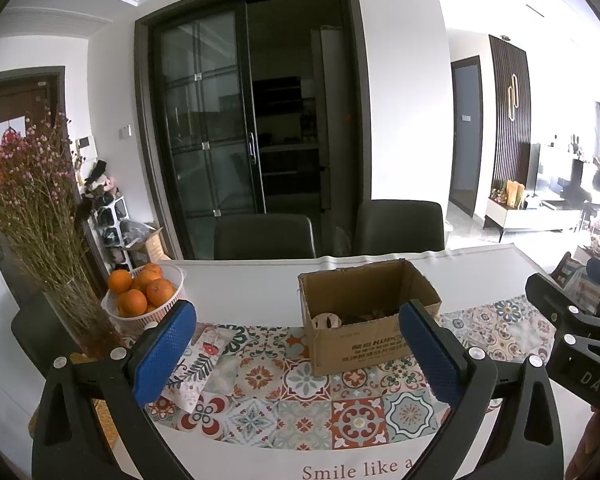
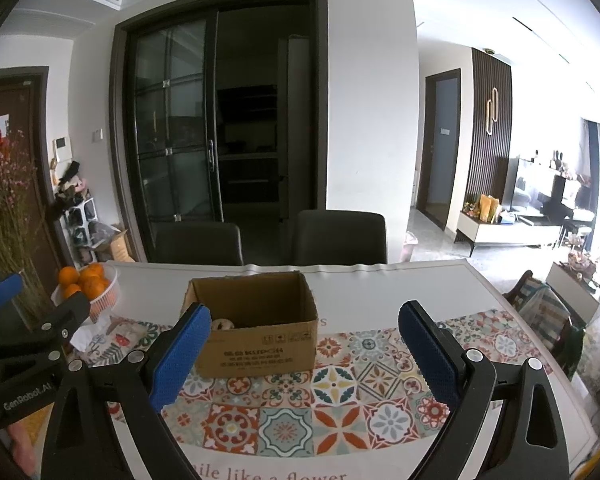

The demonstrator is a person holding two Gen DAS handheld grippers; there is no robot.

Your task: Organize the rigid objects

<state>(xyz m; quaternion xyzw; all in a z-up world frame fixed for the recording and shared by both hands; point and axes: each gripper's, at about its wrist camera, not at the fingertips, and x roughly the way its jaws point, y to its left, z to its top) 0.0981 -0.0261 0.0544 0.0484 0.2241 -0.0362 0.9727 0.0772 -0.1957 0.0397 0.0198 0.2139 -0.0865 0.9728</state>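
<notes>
Inside the cardboard box (image 2: 256, 336), contents stay half-hidden; left claw (image 1: 300, 354) and right claw (image 2: 304, 356) gape empty.

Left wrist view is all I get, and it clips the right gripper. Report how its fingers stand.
Observer: The right gripper is open, its blue pads wide apart with nothing between them, aimed at the cardboard box.
Operator: Now report what lies past the table's right edge.
Observer: A chair draped in striped fabric stands close beside that edge of the table.
</notes>
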